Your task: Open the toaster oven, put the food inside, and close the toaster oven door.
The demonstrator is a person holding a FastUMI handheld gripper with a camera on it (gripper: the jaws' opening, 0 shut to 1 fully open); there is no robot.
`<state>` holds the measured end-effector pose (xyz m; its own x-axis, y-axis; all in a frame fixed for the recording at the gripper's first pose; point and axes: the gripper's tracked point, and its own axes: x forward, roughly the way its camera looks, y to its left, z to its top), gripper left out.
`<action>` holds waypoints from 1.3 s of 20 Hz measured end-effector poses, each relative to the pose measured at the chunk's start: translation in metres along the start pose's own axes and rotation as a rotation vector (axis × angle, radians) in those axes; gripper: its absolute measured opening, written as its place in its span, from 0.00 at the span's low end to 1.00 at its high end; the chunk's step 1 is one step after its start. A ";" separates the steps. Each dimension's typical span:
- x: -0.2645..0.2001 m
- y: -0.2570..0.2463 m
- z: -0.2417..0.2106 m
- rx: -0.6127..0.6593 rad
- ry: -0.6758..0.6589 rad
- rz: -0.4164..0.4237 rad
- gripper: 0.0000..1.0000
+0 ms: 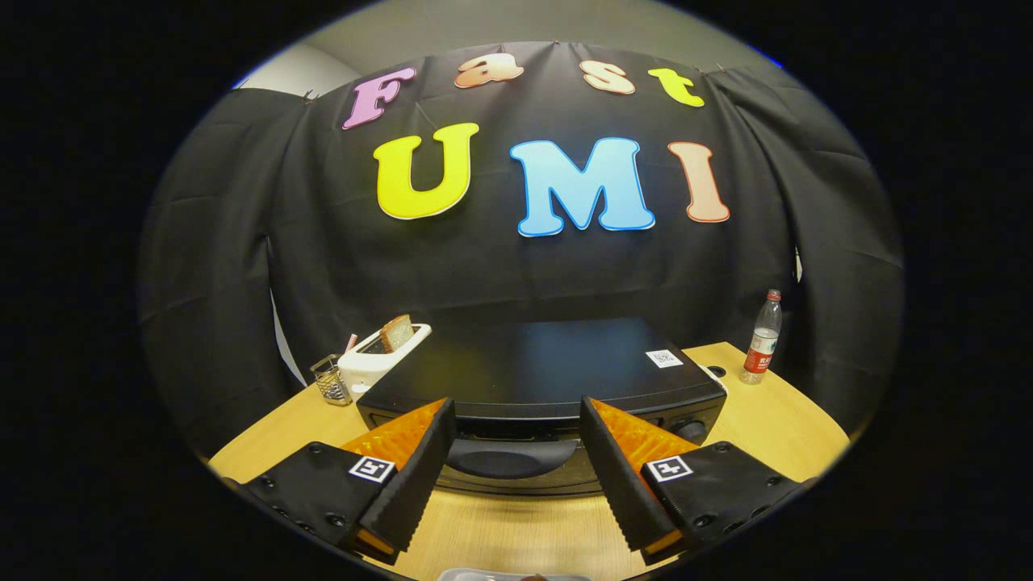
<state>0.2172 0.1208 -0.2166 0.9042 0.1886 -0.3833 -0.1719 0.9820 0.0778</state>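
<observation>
A black toaster oven (541, 371) stands on the wooden table (775, 428), seen from above and in front. Its door is closed, and the door's curved handle (504, 460) lies between and just beyond my fingertips. My gripper (516, 415) is open, one finger on each side of the handle, and nothing is held. The fingers hover just before the oven's front. At the table's near edge, below the fingers, the rim of a pale container (512, 575) peeks in; what it holds is hidden.
Behind the oven on the left stands a white pop-up toaster (379, 359) with a bread slice (396, 332) in its slot, and a small wire holder (331, 379) beside it. A water bottle with a red label (762, 339) stands at the back right corner.
</observation>
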 end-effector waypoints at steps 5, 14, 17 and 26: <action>0.014 0.003 -0.017 -0.027 0.038 -0.021 0.98; 0.000 0.004 -0.028 -0.058 0.022 -0.048 0.98; -0.015 0.006 -0.040 -0.067 0.036 -0.043 0.98; -0.048 0.008 -0.077 -0.076 0.128 -0.027 0.98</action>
<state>0.1419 0.1202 -0.2684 0.8523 0.1568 -0.4990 -0.1821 0.9833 -0.0022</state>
